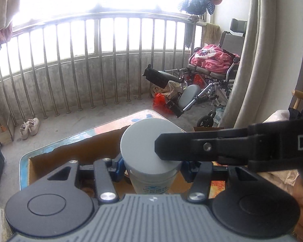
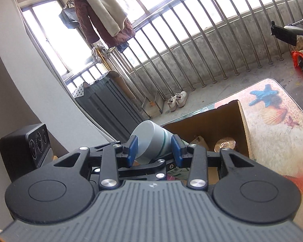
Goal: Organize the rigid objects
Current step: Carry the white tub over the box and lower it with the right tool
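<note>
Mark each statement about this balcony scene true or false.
1. The white plastic jar with a grey lid sits between the left gripper's blue pads. True.
2. The brown cardboard box stands on the floor. False: it stands on the seashell-print table.
3. A pair of white sneakers lies by the metal railing. True.
4. The grey wheelchair's seat is bare. False: a pink blanket is piled on it.

White jar (image 1: 151, 157), wide grey lid, blue print on label; upright, held above open cardboard box (image 2: 228, 121) at surface's left edge; small items inside box.
</note>
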Available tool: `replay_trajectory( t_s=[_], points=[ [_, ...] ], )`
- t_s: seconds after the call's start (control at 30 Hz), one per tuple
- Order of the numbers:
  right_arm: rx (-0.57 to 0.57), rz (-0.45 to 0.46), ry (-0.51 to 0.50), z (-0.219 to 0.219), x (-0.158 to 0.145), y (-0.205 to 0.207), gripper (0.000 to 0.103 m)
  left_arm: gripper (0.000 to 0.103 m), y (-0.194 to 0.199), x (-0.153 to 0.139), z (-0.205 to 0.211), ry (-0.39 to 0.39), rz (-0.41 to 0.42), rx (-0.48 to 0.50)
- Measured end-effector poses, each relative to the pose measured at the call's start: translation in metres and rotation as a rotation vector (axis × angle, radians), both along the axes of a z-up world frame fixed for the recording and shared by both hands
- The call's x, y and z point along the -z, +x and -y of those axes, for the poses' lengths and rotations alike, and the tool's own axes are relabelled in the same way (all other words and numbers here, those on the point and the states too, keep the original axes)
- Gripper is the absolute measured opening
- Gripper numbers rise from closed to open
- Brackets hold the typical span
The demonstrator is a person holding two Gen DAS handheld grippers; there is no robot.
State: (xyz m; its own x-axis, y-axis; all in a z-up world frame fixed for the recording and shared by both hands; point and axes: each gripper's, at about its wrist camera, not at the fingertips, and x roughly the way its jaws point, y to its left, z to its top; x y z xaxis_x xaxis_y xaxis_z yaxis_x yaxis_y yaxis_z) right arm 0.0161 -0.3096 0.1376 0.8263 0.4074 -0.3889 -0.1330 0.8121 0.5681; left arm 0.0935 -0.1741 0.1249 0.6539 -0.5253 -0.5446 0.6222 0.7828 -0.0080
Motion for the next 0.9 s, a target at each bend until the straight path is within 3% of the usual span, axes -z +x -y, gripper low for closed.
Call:
replay_trajectory(
  t_s=[0.5, 0.9],
  points=[
    [0.033, -0.084, 0.081, 0.011, 0.051, 0.027, 0.036, 0.054, 0.038, 0.036, 0.015, 0.027, -0.155, -0.014],
    [0.063, -0.107, 0.14, 0.019, 0.079, 0.034, 0.037, 0.054, 0.044, 0.052, 0.025, 0.078, -0.18, -0.018]
  ],
)
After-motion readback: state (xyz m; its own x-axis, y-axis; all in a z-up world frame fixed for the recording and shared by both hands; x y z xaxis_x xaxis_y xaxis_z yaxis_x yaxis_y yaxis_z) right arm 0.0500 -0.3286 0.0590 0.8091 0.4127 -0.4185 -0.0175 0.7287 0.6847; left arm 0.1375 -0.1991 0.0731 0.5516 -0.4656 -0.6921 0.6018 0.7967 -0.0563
